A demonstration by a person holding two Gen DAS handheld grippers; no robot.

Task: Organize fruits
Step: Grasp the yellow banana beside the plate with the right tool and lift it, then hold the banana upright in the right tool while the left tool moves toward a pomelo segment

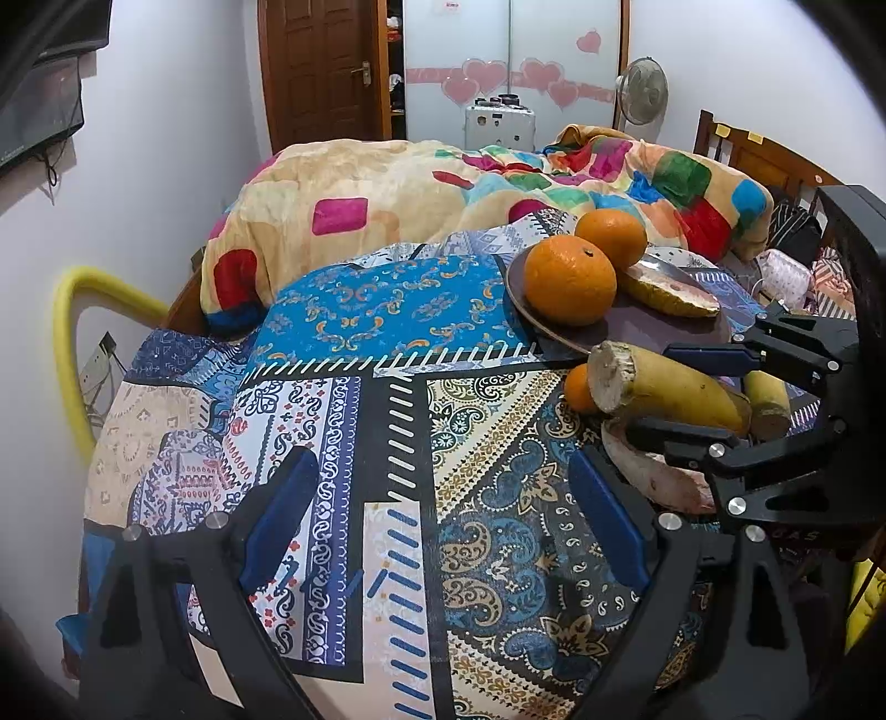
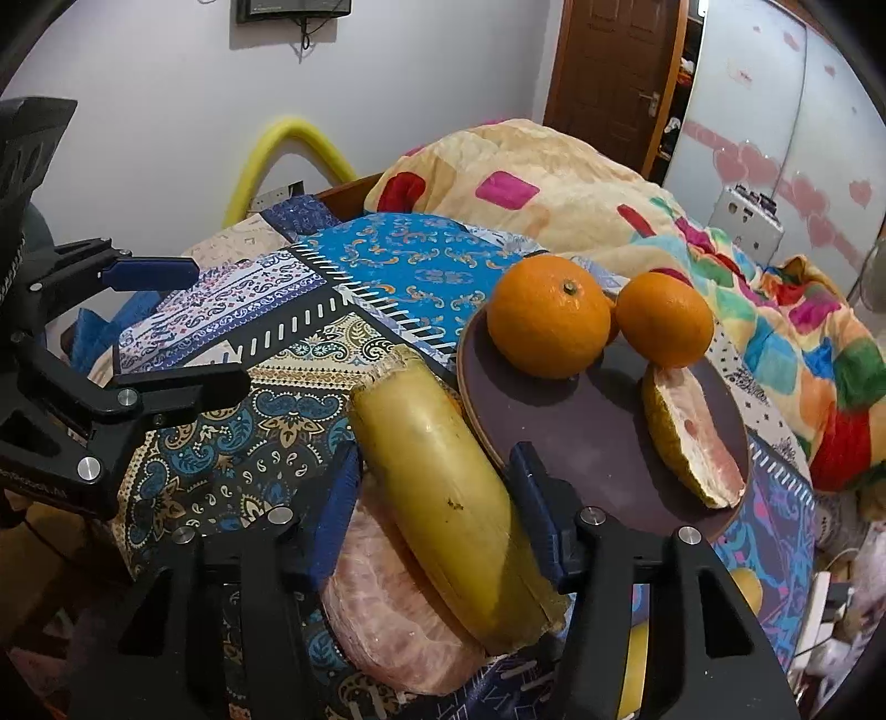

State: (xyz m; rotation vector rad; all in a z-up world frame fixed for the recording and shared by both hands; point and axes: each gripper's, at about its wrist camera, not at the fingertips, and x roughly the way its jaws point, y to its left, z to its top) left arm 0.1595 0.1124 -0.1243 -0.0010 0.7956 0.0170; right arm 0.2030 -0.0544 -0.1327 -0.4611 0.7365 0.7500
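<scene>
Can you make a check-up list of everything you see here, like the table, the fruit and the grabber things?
Surface: patchwork cloth covering the top.
Job's things: two oranges and a pomelo wedge on the brown plate; a banana, peeled pomelo and a small orange off the plate.
Clutter: nothing seen.
Grippers: right gripper jaws shut on banana; left gripper open, holding nothing.
Cables: cord under wall screen.
Surroundings: colourful blanket, wooden door, fan.

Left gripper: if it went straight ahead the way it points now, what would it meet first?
Nothing close. The left gripper is open over the patterned cloth; the plate and banana sit off to its right. Ahead looks like the blanket, though depth is unclear.
</scene>
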